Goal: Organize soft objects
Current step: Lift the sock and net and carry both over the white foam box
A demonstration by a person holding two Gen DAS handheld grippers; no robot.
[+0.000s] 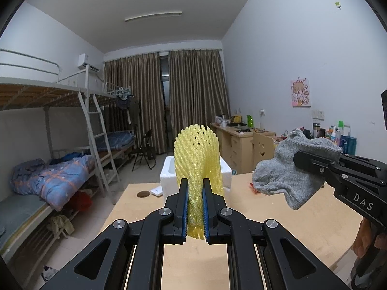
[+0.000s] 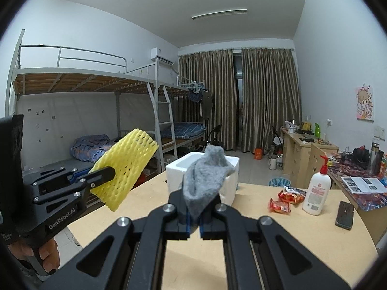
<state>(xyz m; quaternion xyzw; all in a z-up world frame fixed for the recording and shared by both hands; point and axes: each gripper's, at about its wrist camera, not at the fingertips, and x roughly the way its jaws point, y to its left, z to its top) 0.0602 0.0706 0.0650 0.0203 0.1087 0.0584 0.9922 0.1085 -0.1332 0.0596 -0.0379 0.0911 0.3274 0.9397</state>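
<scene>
Looking along the left gripper, its blue-padded fingers pinch a yellow foam net sleeve upright above the wooden table; a white foam box stands behind it; to the right, the right gripper clamps a grey sock in the air.

From the right wrist, the right gripper has its fingers pressed onto the grey sock, in front of the white foam box; at left, the left gripper holds the yellow foam net sleeve tilted; snack packets, a lotion bottle and a phone lie on the table.
</scene>
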